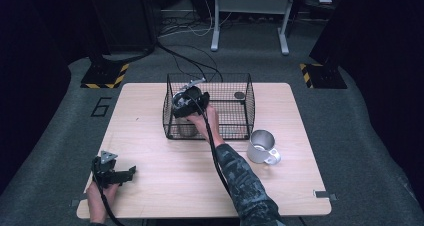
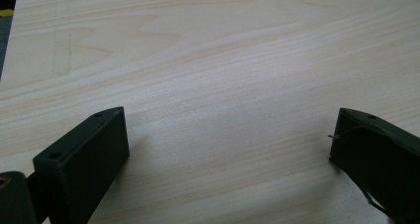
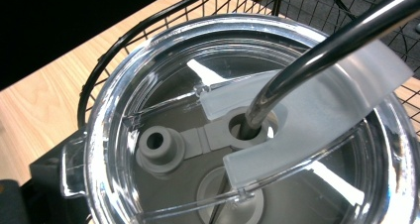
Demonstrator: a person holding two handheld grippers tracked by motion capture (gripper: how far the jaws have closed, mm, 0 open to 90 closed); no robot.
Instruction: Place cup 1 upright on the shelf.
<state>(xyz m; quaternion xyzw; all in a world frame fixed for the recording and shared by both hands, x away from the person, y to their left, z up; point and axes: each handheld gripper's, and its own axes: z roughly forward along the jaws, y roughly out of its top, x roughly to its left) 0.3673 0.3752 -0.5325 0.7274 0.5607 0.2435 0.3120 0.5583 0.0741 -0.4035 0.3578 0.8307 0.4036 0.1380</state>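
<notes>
A black wire basket point(image 1: 248, 106) stands at the back middle of the wooden table point(image 1: 165, 186). My right gripper point(image 1: 186, 112) reaches down into its left end, shut on a steel tumbler point(image 1: 186, 129) with a clear lid point(image 3: 114, 115) and a metal straw point(image 3: 317, 55). In the right gripper view the lid sits very close, with one black finger point(image 3: 47, 167) against its left side. My left gripper point(image 1: 131, 172) rests near the table's front left corner. It is open point(image 2: 228, 149), with bare wood between its fingers.
A steel mug point(image 1: 262, 147) with a handle stands on the table just right of the basket's front corner. A small dark disc point(image 1: 239, 95) lies in the basket's right half. The right forearm crosses the table's middle.
</notes>
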